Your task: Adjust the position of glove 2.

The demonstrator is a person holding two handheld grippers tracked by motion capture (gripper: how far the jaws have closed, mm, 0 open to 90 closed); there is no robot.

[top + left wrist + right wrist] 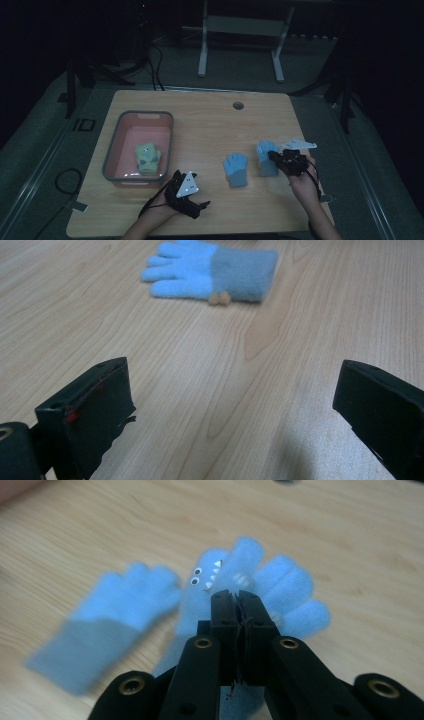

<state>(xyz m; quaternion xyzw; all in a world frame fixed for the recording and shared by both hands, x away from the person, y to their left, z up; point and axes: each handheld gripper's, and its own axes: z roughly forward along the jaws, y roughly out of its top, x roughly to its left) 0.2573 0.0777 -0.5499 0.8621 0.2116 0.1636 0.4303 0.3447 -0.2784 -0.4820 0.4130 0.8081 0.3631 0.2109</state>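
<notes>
Your high view is dim and murky: the room beyond the worktop (210,125) sinks into near black, and colours look washed out. Your left gripper view is brighter and evenly lit, with a soft shadow on the wood near the bottom edge. In your right gripper view the blue gloves (150,600) smear with motion blur while the tongs (237,625) stay sharp.

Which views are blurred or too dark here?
High view: dim overall, surroundings near black, yet the bin and both gloves read. Left gripper view: evenly lit; the glove is slightly soft. Right gripper view: motion blur smears the far glove; the claw stays sharp, shut on the near glove.
</notes>
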